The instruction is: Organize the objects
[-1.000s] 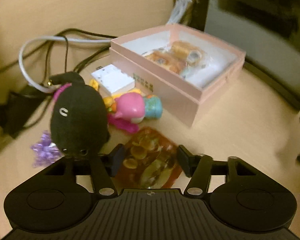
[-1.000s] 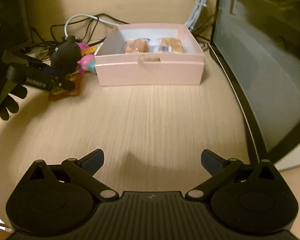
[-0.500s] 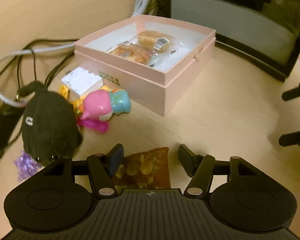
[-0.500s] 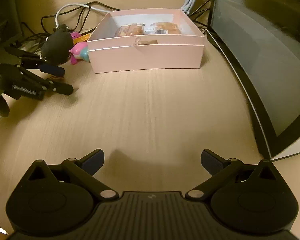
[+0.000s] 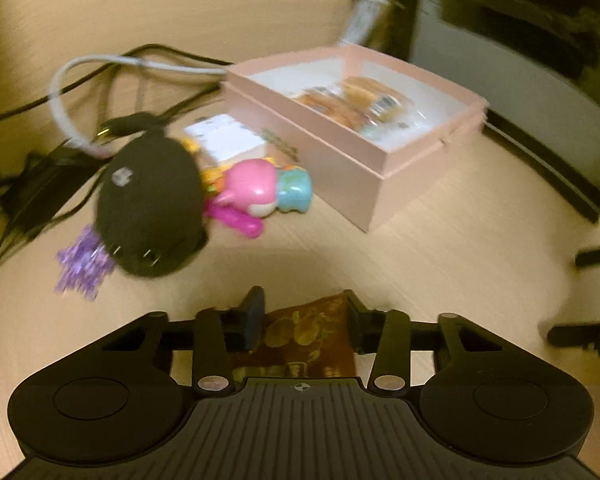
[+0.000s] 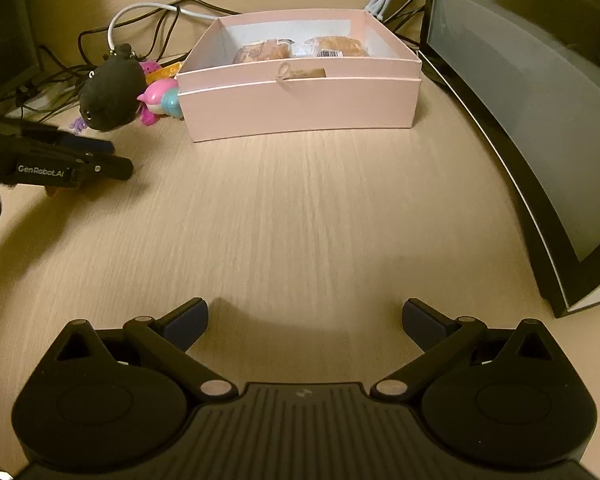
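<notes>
Now closed on brown snack packet (image 5: 306, 334) by left gripper (image 5: 304, 312), fingers no longer spread; pulled back from pink box (image 5: 352, 148).

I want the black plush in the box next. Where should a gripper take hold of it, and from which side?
Grip the black plush across its rounded body, fingers on its two flanks, coming from above and the front. It lies on the table with the pink toy against its right side and cables behind, so the top looks the least crowded approach.

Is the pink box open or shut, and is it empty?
Open and not empty. The pink box has no lid on it, and wrapped snack packs lie on its white floor, toward the back wall.
</notes>
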Tool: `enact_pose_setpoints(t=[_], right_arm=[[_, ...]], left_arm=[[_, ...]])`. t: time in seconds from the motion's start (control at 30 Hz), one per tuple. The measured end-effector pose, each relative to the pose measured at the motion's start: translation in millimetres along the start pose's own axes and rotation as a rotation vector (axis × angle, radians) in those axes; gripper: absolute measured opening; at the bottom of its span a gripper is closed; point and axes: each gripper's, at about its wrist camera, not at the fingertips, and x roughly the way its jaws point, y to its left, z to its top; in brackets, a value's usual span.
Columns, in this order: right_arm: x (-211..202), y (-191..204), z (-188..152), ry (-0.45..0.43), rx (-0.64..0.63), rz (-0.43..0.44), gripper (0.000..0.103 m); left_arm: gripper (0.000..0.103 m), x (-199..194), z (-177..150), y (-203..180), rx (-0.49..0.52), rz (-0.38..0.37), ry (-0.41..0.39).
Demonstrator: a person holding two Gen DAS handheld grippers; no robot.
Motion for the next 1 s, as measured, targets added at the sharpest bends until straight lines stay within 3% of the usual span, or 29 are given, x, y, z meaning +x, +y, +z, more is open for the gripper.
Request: enact_pose_setpoints(t=[0.1, 0.23, 0.47, 0.67, 1.0], right_arm=[[0, 3, 2, -0.013, -0.011, 0.010, 0.103], [2, 13, 8, -0.030, -0.053, 0.021, 0.103], [15, 30, 17, -0.026, -0.100, 0.040, 0.103], [20, 34, 19, -0.037, -0.105, 0.040, 0.103], [20, 34, 15, -0.060, -0.110, 0.042, 0.103]], left_arm=[[0.029, -12, -8, -3, -0.082, 0.047, -0.034], [0.022, -28, -20, -7, -0.186, 0.092, -0.048], [0.021, -53, -36, -11, -0.274, 0.173, 0.009], [0.026, -54, -52, -16, -0.259, 0.174, 0.025], [0.025, -50, -51, -5, -0.257, 0.135, 0.033]])
